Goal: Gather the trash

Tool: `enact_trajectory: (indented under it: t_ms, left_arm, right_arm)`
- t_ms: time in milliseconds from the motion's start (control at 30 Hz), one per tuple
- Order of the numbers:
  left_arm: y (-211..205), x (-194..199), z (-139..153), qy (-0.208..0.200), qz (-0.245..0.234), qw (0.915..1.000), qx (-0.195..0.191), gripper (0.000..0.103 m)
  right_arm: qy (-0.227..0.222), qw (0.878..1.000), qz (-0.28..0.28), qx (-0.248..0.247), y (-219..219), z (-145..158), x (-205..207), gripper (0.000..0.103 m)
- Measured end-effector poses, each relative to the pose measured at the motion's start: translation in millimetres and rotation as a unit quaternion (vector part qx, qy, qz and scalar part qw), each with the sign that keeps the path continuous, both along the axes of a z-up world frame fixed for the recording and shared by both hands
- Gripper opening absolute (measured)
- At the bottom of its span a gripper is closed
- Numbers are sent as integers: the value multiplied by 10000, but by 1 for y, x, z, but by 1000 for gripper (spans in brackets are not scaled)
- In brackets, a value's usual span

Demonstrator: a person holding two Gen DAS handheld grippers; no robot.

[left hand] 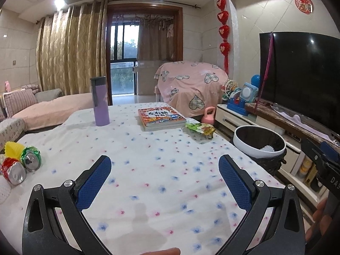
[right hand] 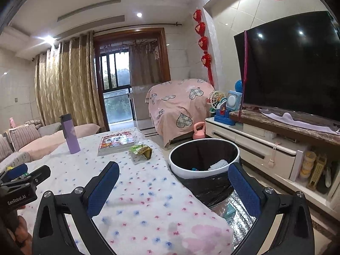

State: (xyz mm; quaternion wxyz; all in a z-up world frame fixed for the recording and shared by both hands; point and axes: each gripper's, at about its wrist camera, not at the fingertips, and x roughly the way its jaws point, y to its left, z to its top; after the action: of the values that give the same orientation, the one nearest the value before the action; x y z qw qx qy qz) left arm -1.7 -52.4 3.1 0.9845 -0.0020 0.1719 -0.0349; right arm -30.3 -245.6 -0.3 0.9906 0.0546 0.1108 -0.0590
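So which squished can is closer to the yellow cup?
The green can. It lies right beside the yellow cup, while the red can sits in front, nearer the camera.

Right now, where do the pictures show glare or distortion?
Left wrist view: ceiling lights reflect as bright spots on the TV screen, and the curtain bows from the fisheye. Right wrist view: the same spots on the TV, dark corners at the frame edges.
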Motion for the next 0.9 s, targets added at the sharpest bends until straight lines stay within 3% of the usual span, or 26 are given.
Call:
enact_trajectory:
  t_ms: [900]
  left_arm:
    - [-1, -1, -2, -26, -100, 9999, 33, 103]
  right_arm:
    - [85, 9999, 45, 33, 0, -1, 2, 103]
